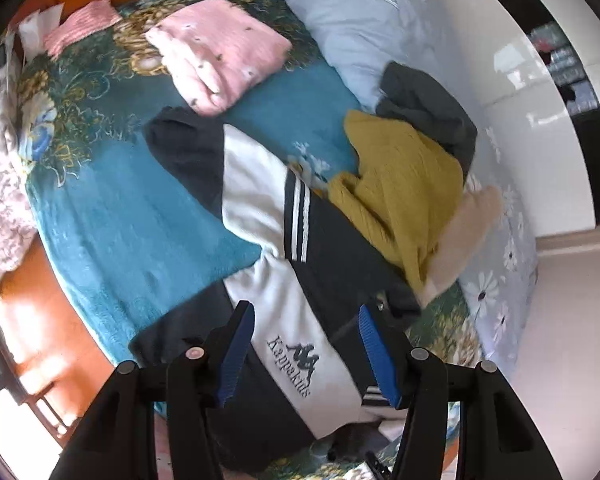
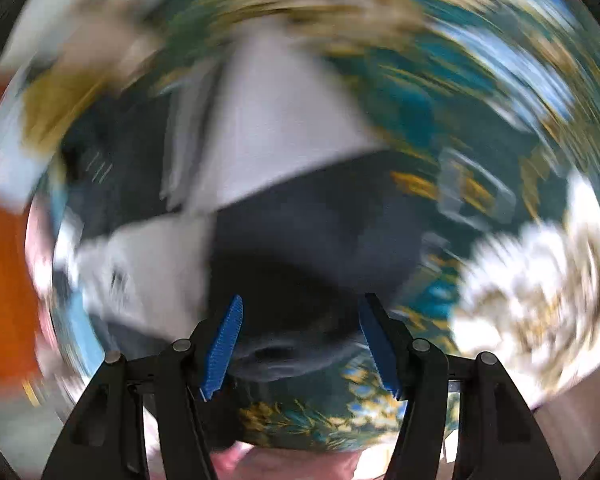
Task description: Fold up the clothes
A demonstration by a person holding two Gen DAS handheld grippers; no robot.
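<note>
We held our left gripper [image 1: 306, 354] released and empty above the navy-and-white sweatshirt [image 1: 284, 280], spread on the teal bedspread [image 1: 112, 208] for folding. Our right gripper [image 2: 300, 346] also gaped, nothing gripped, over that sweatshirt's [image 2: 284, 152] dark part in a blurred view. Beyond lay one mustard sweater [image 1: 400, 188] and one grey garment [image 1: 428, 108], seemingly awaiting folding; farthest, one folded pink garment [image 1: 220, 56]
</note>
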